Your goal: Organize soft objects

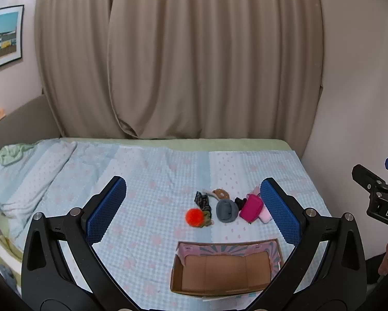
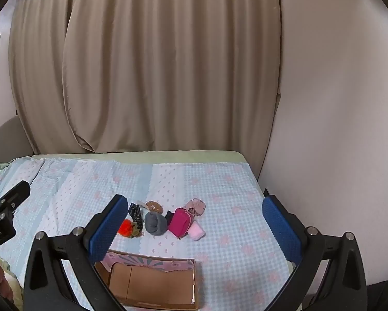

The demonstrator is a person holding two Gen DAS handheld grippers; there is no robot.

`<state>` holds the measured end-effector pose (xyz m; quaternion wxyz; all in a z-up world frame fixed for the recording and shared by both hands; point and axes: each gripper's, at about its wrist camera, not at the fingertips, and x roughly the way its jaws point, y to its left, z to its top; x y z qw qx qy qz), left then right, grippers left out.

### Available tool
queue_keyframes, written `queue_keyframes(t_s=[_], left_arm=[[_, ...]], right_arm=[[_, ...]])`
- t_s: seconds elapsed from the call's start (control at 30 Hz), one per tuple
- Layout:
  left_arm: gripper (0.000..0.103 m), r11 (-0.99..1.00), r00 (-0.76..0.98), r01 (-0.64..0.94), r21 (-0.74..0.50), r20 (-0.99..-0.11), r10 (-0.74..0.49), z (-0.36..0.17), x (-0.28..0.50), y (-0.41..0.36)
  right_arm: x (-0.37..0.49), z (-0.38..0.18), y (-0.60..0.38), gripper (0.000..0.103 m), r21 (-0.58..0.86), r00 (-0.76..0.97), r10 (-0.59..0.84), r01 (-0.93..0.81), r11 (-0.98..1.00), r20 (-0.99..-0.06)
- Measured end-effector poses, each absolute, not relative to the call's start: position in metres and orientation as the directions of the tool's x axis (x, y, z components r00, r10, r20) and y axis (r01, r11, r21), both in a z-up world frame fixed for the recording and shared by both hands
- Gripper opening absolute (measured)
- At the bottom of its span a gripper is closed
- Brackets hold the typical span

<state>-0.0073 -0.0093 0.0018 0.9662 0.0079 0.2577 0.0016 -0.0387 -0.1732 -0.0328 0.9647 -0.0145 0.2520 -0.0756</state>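
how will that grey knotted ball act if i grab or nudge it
The grey knotted ball looks like rolled fabric, so it probably squashes and weighs little. Its rounded shape might roll slightly on the blanket.

Bed, blue-and-pink checked cover. Lying on it, clustered mid-bed: orange pom-pom, dark patterned cloth, grey roll, magenta pouch, pale pink roll, brown round piece. Open cardboard box near front edge.
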Motion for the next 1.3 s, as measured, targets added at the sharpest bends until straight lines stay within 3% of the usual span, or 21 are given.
queue_keyframes(t_s=[0.57,1.3], left_arm=[[0.103,1.000,0.842,0.005,-0.003,-0.539,-0.006,-0.005,-0.019,-0.006],[0.103,1.000,0.850,0.027,0.001,-0.526,-0.023,0.003,-0.031,-0.006]], right_arm=[[-0.058,-0.027,-0.162,0.103,-0.068,0.844,-0.155,0.141,0.988,-0.513],[-0.061,-0.029,-0.164,0.103,-0.060,0.851,-0.158,0.148,0.987,-0.501]])
